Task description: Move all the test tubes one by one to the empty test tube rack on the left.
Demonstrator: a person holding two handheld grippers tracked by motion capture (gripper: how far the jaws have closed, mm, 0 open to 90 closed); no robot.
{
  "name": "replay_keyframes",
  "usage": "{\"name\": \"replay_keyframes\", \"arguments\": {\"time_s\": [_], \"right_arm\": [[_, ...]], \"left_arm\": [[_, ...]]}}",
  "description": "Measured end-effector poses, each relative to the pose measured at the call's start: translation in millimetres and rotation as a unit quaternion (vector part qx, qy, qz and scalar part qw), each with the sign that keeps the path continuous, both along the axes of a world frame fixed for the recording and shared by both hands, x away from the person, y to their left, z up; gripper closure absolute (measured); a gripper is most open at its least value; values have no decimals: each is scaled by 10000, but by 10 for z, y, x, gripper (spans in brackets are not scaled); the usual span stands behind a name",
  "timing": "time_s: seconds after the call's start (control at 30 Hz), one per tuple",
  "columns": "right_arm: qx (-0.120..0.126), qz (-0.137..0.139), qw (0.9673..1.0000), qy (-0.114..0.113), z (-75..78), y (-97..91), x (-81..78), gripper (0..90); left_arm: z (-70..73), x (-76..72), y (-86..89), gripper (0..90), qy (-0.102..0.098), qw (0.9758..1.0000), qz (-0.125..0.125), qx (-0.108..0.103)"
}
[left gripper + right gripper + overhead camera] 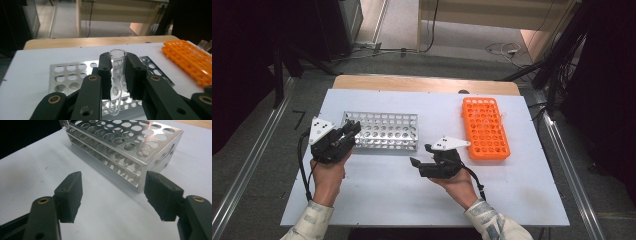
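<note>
A clear glass test tube [117, 82] stands upright, clamped between the jaws of my left gripper [117, 72], over the near-left end of the metal tube rack [384, 131] on the white table [377, 195]. My right gripper [113, 195], jaws spread wide and holding nothing, hangs near the rack's near-right corner, with the orange tube rack [485, 128] off to the right.

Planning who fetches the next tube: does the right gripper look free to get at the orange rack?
Probably yes: the right gripper is open and empty, the orange rack lies just beside it, nothing between them.
</note>
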State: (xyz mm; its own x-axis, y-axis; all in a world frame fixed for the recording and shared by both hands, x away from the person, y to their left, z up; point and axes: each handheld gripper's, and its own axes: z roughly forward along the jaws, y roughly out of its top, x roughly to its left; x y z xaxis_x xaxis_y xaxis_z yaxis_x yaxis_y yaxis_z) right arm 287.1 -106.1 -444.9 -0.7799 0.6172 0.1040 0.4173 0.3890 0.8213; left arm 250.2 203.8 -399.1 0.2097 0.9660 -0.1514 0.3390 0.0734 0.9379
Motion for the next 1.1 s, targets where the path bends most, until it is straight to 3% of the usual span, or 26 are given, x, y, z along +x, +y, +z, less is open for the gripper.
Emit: {"name": "replay_keyframes", "arguments": {"time_s": [0.23,0.57,1.1], "right_arm": [[-98,-67,9999,65,-21,0,28,168],[-46,-123,9999,70,-11,-24,33,166],[-20,-157,9998,79,1,-52,29,170]], "left_arm": [[10,39,168,753,-64,9994,348,27],[-31,127,287,753,-90,9973,696,224],[-128,239,315,753,-80,9956,838,415]]}}
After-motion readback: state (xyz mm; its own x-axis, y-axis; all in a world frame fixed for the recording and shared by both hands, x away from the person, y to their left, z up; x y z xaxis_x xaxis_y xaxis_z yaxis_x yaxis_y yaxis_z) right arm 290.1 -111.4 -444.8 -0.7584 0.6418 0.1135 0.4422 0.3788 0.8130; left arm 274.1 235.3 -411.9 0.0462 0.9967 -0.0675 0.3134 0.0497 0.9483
